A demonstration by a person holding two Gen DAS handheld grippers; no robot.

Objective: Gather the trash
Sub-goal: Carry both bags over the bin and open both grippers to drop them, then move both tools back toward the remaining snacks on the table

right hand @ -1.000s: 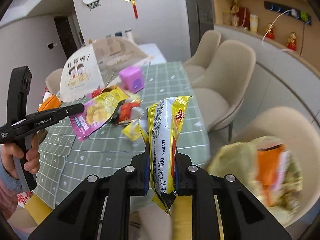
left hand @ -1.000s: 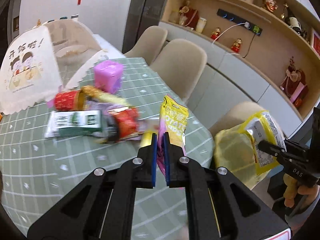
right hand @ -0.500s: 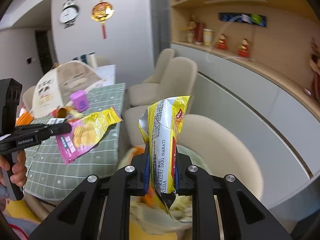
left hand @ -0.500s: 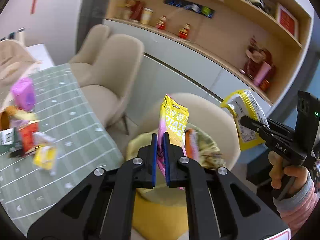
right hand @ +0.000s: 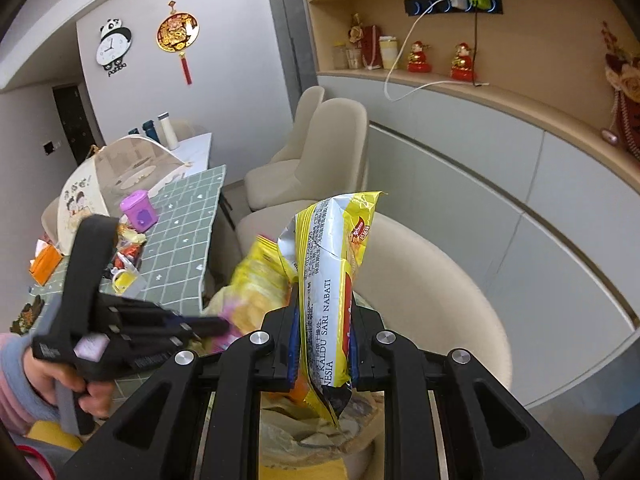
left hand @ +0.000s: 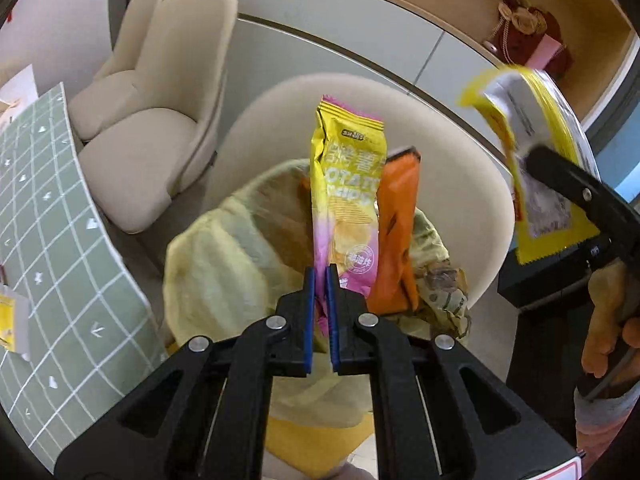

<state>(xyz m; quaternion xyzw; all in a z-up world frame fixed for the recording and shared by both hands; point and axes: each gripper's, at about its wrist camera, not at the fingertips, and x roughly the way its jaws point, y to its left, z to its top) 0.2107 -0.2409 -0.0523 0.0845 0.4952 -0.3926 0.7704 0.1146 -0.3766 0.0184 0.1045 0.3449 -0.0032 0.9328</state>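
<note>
The trash bin (left hand: pixel 224 264), lined with a yellowish bag, stood beside a beige chair (left hand: pixel 452 184) with an orange wrapper (left hand: pixel 396 232) upright inside. The left claw (left hand: pixel 320 280) was clenched on a yellow-and-pink packet (left hand: pixel 348 200) reading "POTATO CHIPS", held over the bin. The right claw (right hand: pixel 322 332) gripped a yellow noodle wrapper (right hand: pixel 332 272) printed "KALDU SARI NABATI". Far left, a purple container (right hand: pixel 138 208) sat on the green checked worktop (right hand: pixel 176 248).
</note>
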